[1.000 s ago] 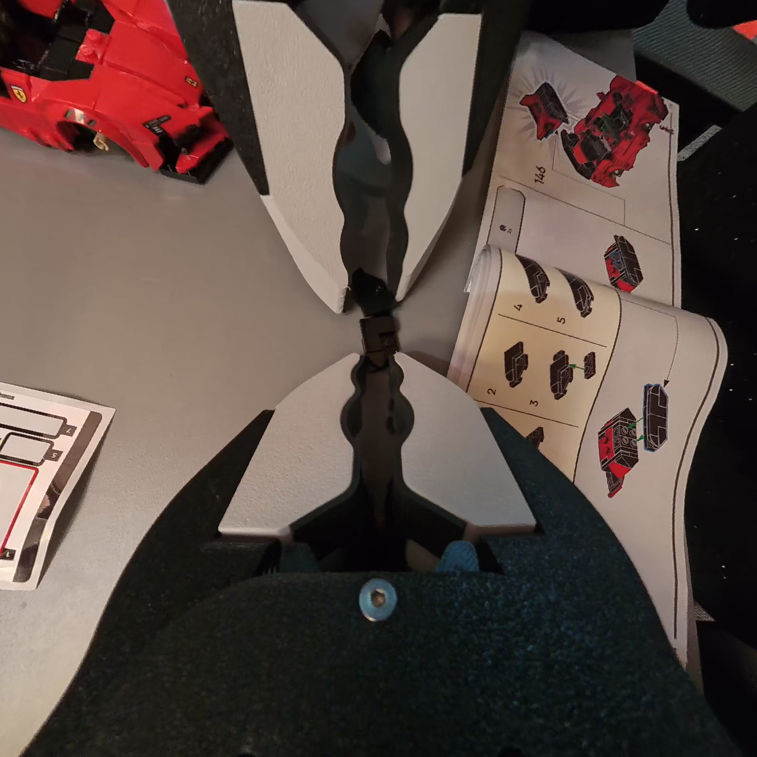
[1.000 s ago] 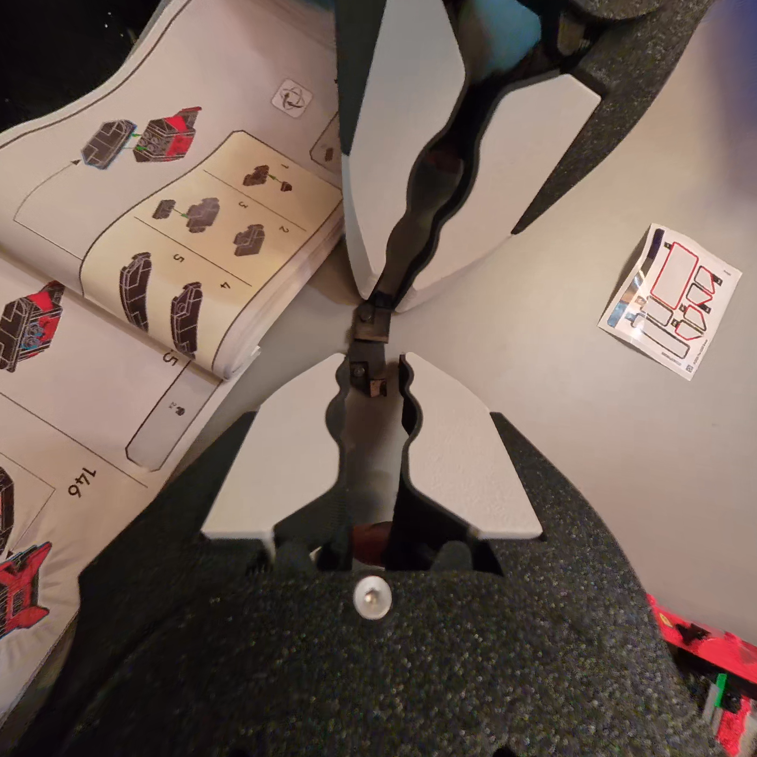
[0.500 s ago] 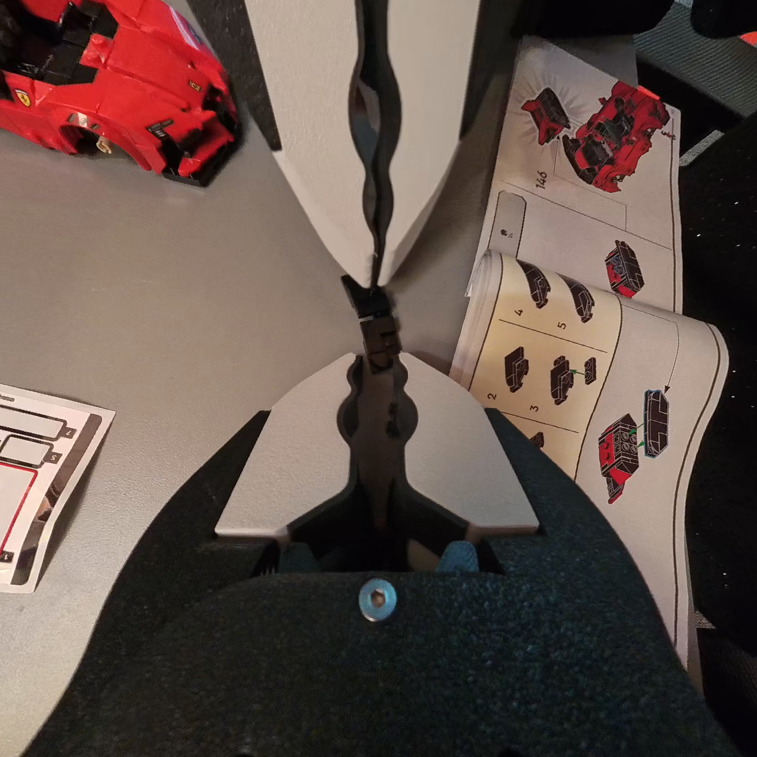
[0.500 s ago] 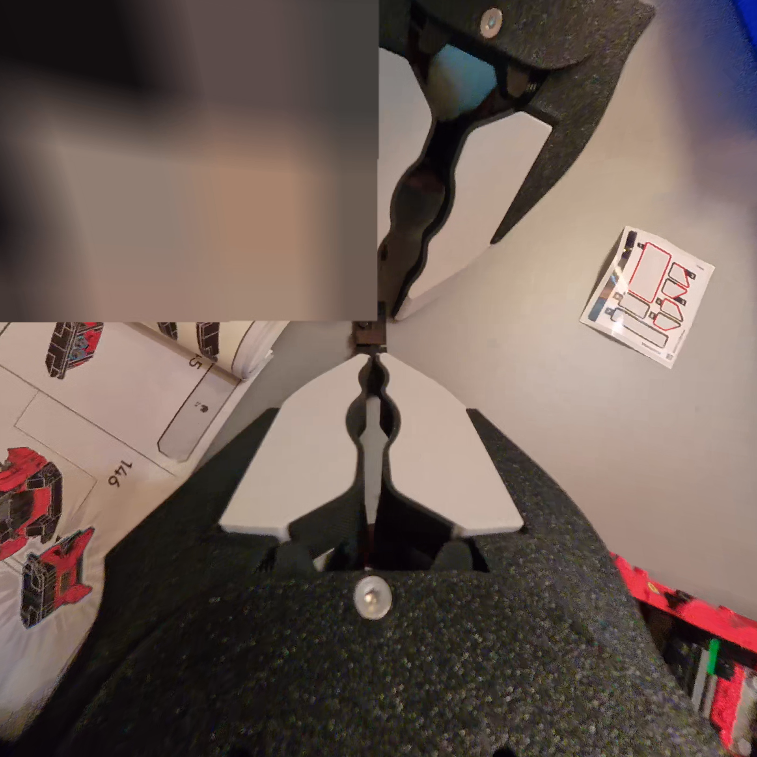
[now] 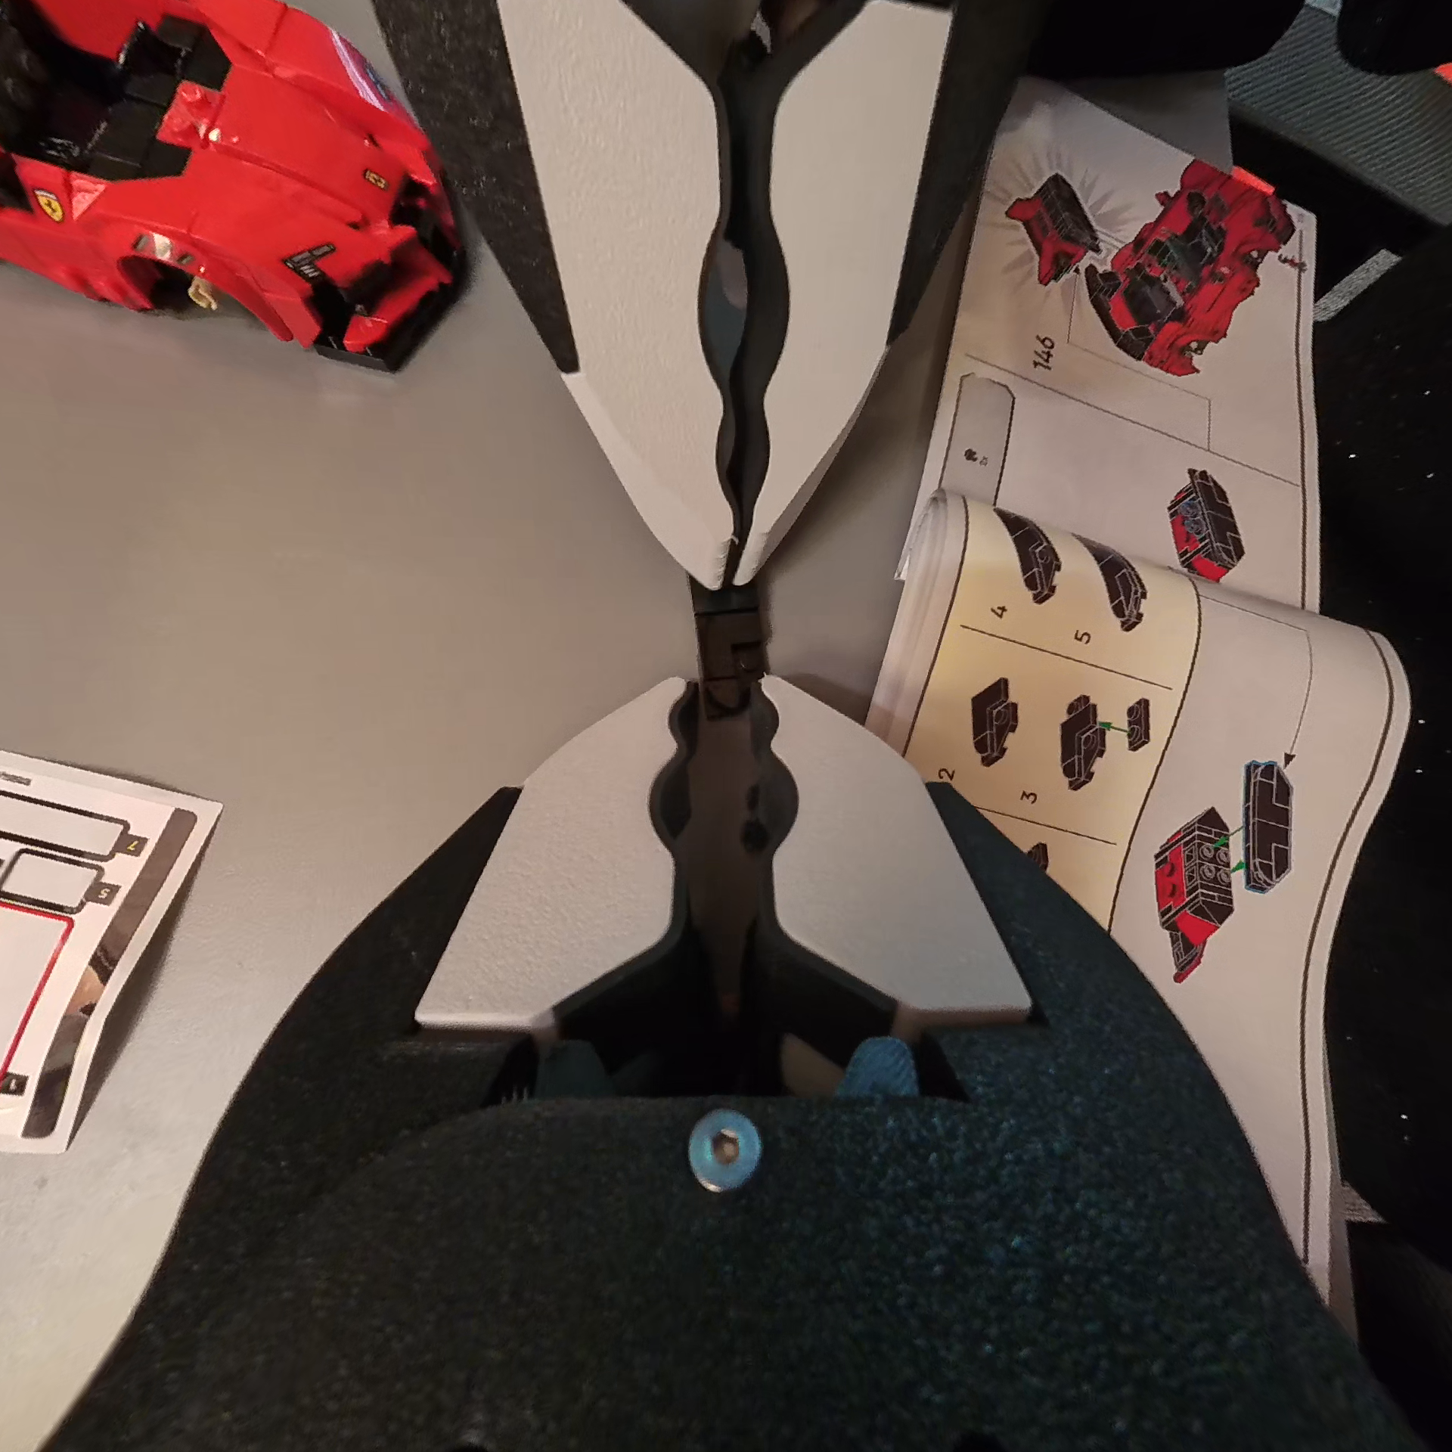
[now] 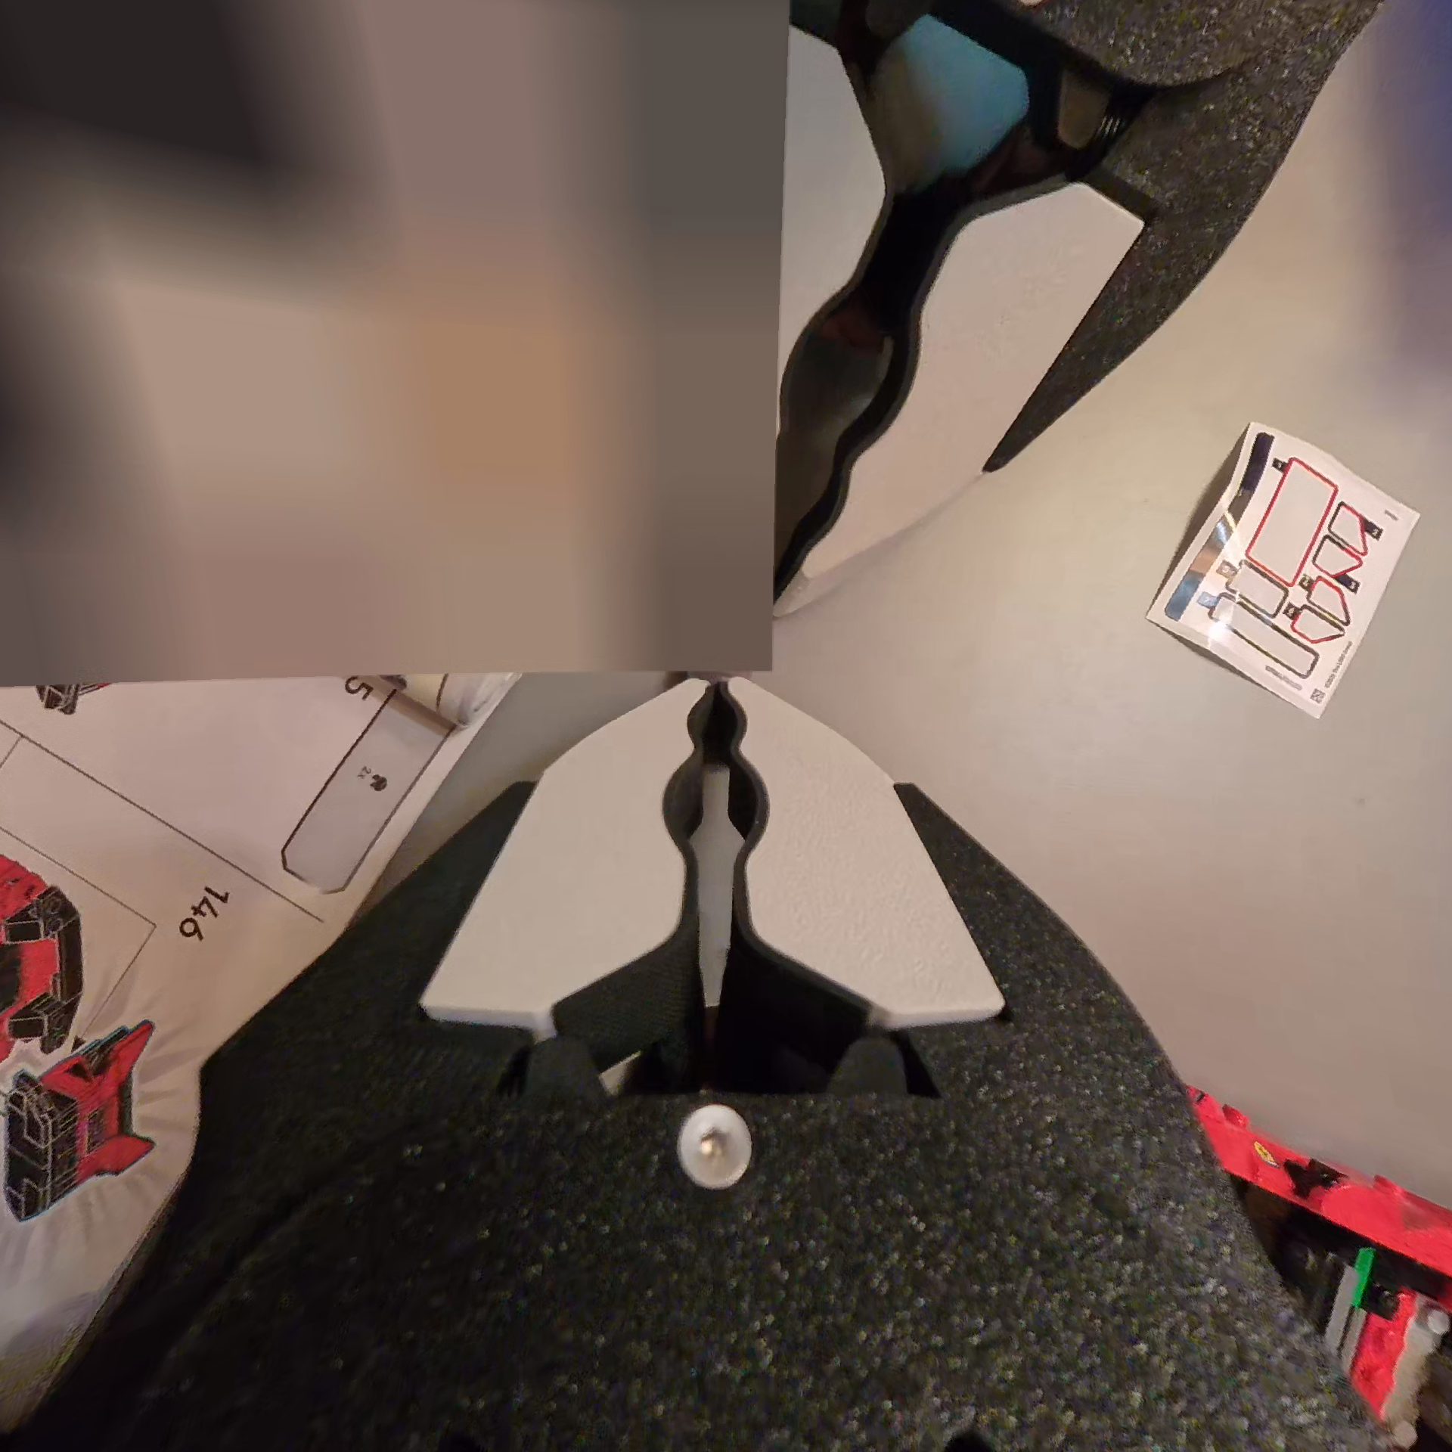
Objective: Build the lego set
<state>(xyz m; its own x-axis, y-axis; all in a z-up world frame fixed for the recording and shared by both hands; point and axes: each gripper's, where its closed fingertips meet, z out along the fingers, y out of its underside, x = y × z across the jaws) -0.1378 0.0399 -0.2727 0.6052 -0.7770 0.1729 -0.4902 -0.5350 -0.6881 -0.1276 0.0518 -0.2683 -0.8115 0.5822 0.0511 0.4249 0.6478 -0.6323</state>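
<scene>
A small black lego piece [image 5: 731,648] is held in the air between both grippers, above the grey table [image 5: 353,550]. My left gripper [image 5: 727,695] is shut on its near end. My right gripper [image 5: 732,562] comes in from the top, tip to tip with the left, and is shut on the piece's far end. In the right wrist view my right gripper [image 6: 716,690] has its tips pressed together, the piece is almost hidden, and the left gripper [image 6: 790,585] points down from above. The red lego car [image 5: 212,188] stands at the far left.
An open instruction booklet [image 5: 1139,628] lies right of the grippers and also shows in the right wrist view [image 6: 157,864]. A sticker sheet [image 5: 78,943] lies on the left and also shows in the right wrist view [image 6: 1288,566]. The car's edge [image 6: 1336,1226] shows at lower right. The tips of both grippers are at nearly the same place.
My right gripper went from open around the black piece to shut on its end. My left gripper kept its hold. Both grippers stayed tip to tip.
</scene>
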